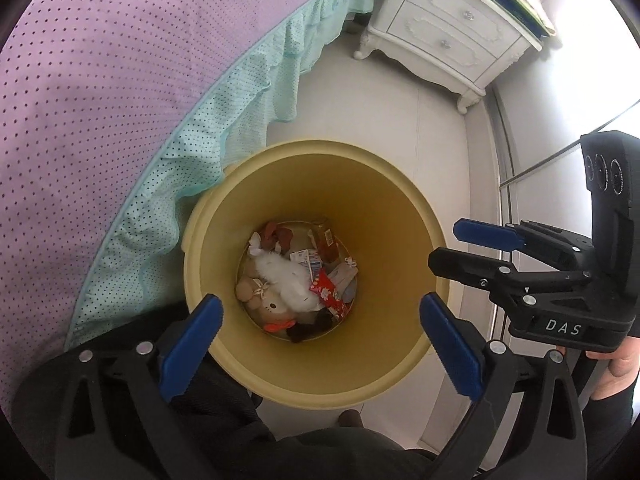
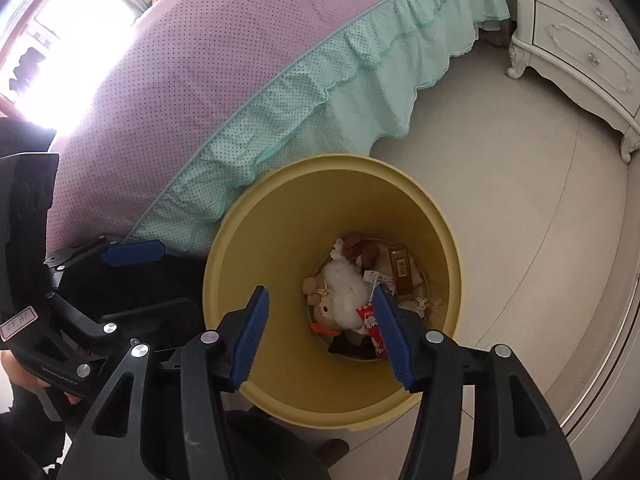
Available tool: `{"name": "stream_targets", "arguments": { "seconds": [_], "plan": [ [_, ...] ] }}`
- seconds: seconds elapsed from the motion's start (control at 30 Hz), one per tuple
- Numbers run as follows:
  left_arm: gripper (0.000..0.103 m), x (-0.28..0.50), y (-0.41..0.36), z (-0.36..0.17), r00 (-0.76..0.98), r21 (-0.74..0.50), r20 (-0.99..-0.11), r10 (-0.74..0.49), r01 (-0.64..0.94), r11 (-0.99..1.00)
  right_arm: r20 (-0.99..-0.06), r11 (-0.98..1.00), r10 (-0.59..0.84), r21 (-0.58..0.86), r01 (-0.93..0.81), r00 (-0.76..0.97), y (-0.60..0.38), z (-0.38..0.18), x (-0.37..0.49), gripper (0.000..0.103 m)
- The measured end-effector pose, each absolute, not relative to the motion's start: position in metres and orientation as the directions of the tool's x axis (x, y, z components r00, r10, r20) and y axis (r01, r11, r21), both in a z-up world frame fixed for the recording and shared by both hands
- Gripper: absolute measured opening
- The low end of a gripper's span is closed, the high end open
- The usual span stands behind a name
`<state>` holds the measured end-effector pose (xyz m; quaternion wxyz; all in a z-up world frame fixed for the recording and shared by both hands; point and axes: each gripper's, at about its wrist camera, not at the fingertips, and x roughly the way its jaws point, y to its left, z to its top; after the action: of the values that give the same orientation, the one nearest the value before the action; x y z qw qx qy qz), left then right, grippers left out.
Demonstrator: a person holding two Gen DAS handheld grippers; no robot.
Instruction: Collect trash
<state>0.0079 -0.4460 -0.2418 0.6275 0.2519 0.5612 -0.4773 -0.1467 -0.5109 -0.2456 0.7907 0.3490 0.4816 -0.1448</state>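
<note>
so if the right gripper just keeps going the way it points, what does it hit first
Probably the trash at the bottom of the yellow bin. The right gripper points down into the open mouth, fingers apart and empty; the white plush toy and red wrapper lie in line. Depth is unclear.

A home bedroom was shown. A bed (image 2: 192, 92) w/ purple dotted cover & mint ruffled skirt (image 2: 320, 96) was seen; beside it a yellow bin (image 1: 360, 184) on pale floor, and just past the bed's end an ornate white nightstand (image 1: 444, 28) w/ crystal knobs.
</note>
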Motion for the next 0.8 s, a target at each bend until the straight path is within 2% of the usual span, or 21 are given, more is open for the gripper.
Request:
{"name": "stream_targets", "arguments": {
  "seconds": [0.27,0.5,0.7,0.8],
  "plan": [
    [0.098,0.007,-0.444,-0.239,-0.091,-0.233,-0.937,-0.336,0.881,0.412,-0.851,0.731,0.08,0.404,0.549,0.52,-0.51,-0.226,-0.144,0.054],
    [0.098,0.005,-0.433,-0.219,-0.049,-0.236,-0.91,-0.412,0.878,0.417,-0.814,0.765,0.036,0.396,0.508,0.58,-0.503,-0.186,-0.143,0.054],
    [0.098,0.01,-0.403,-0.175,0.059,-0.204,-0.864,-0.5,0.867,0.455,-0.754,0.841,0.014,0.364,0.399,0.657,-0.474,-0.136,-0.121,0.054],
    [0.098,0.016,-0.375,-0.14,0.161,-0.167,-0.819,-0.551,0.851,0.497,-0.712,0.881,0.022,0.345,0.323,0.702,-0.455,-0.109,-0.105,0.057]
  ]
}}
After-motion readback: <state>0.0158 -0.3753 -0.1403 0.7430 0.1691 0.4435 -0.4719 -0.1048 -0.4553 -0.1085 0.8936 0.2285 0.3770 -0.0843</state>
